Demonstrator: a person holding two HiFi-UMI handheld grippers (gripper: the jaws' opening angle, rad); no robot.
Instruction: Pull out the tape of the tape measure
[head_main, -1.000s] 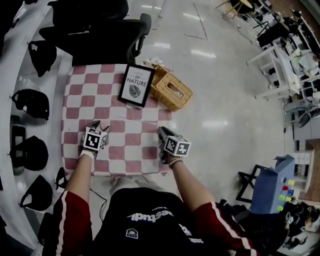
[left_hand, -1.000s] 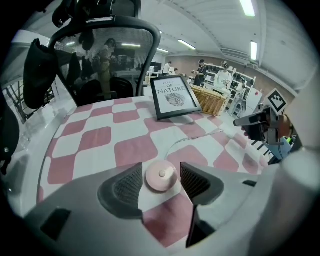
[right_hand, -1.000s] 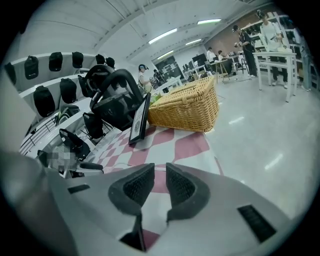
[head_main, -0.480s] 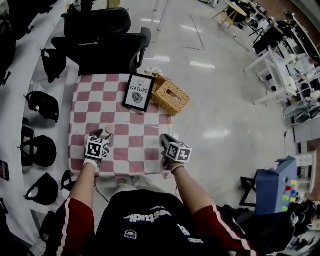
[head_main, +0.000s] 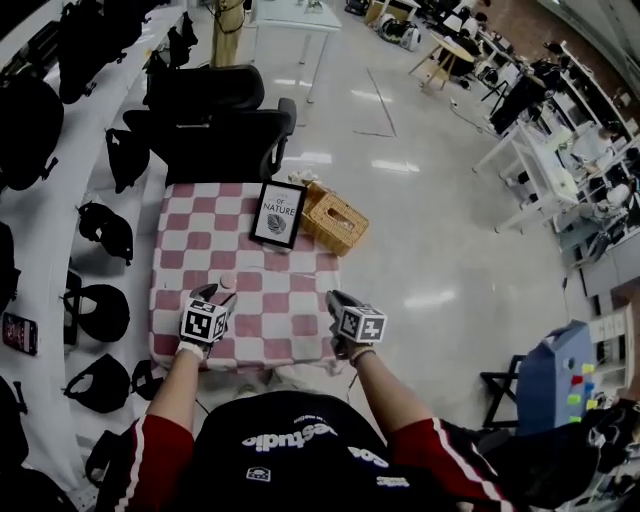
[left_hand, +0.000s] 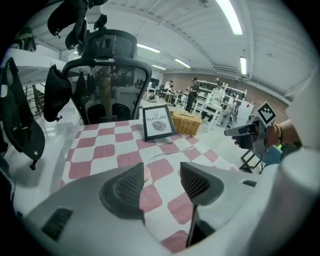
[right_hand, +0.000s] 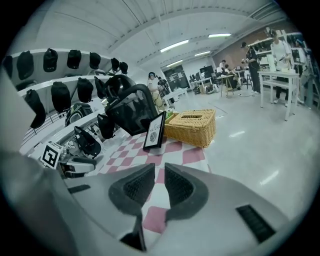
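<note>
Left gripper (head_main: 213, 293): near the table's (head_main: 262, 300) front left corner, fingers wide apart, only checked cloth between them.
Right gripper (head_main: 335, 298): at the front right corner, fingers a narrow gap apart, gripping nothing.
Tape measure (head_main: 227, 283): small, round, pinkish, just beyond the left gripper, untouched.
Far right corner: picture frame (head_main: 278, 213) upright, wicker basket (head_main: 334, 223) beside it.

Pale round thing (head_main: 228, 283) beside left claw (head_main: 214, 295), too small to identify
</note>
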